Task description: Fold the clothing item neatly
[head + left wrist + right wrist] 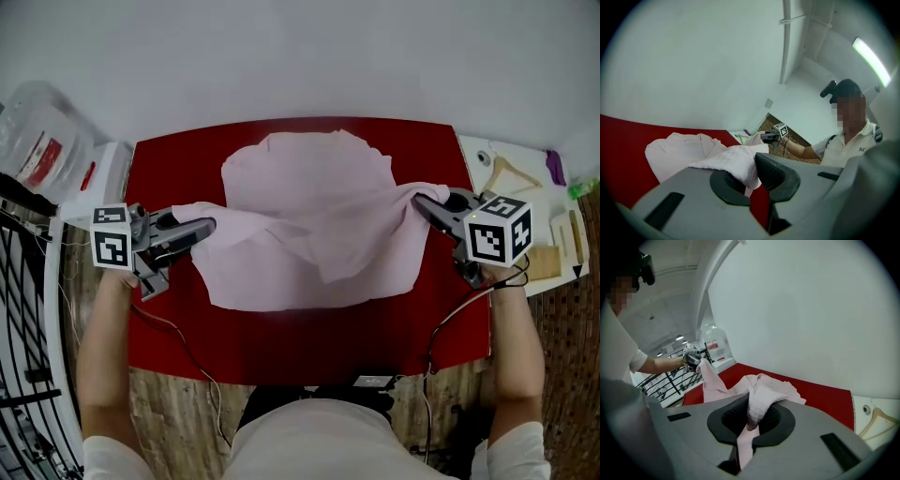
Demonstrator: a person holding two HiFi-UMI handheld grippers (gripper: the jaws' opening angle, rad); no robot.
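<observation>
A pale pink garment [309, 220] lies on the red table [281, 337], its near part lifted and stretched between the two grippers. My left gripper [208, 226] is shut on the garment's left edge [736, 166], at the table's left side. My right gripper [419, 200] is shut on the garment's right edge [757, 411], at the table's right side. The far part of the garment [679, 147] rests flat toward the wall. Cloth fills both jaws, so the pads are hidden.
A clear plastic bag [42, 141] and a white box [98, 173] sit left of the table. A white side surface [525, 187] with a wooden hanger [506, 173] stands at the right. Black metal railing [23, 319] runs along the left. Cables [441, 328] hang from both grippers.
</observation>
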